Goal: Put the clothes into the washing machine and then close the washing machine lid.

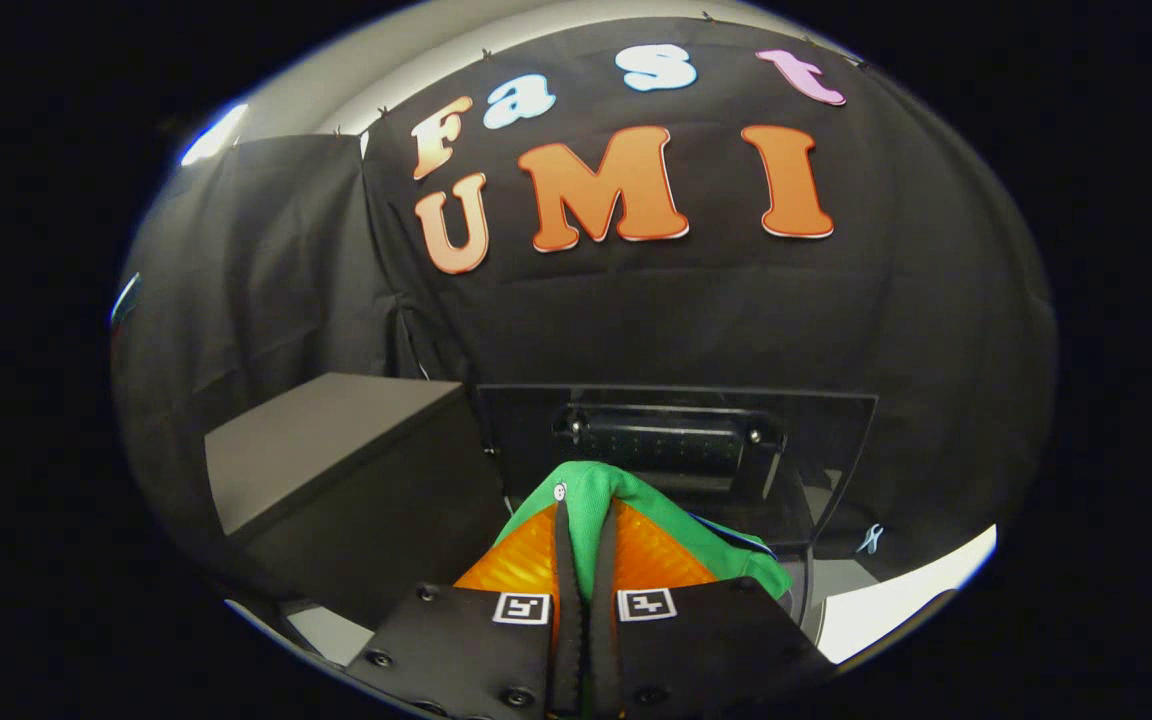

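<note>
A green garment [591,490] is pinched between my two fingers and drapes over their tips and down the right side. My gripper [584,510] is shut on it. Just beyond the fingers stands the raised washing machine lid [816,430], a dark transparent panel with a dark handle block [666,445] on it. The machine's light top [896,600] shows below and to the right of the fingers. The drum opening is hidden behind the garment and fingers.
A dark grey box [326,450] stands to the left of the machine, close beside the fingers. Black cloth walls close off the space behind the lid and to both sides.
</note>
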A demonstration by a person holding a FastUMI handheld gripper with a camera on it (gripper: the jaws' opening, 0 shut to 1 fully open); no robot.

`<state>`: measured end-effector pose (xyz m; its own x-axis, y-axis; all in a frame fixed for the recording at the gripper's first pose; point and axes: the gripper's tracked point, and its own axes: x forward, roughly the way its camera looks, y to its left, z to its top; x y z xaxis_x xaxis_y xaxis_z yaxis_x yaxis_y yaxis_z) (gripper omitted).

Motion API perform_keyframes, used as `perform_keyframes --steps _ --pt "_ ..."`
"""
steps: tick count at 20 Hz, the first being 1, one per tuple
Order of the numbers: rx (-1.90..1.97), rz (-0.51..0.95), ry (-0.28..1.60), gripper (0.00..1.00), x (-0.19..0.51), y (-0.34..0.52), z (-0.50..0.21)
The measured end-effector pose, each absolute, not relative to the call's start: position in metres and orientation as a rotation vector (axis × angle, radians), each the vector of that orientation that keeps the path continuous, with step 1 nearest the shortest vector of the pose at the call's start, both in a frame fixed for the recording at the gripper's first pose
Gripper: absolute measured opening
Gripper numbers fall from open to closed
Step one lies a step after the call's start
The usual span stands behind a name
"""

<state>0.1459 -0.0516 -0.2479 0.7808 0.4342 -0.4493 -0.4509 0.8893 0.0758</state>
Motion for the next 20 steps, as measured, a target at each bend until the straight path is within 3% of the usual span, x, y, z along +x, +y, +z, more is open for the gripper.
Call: perform_keyframes --steps 7,20 --pt "-0.064 0.488 0.656 0.11 0.158 -0.037 -0.355" --pt "-0.027 0.29 0.918 0.11 0.17 -0.054 -0.492"
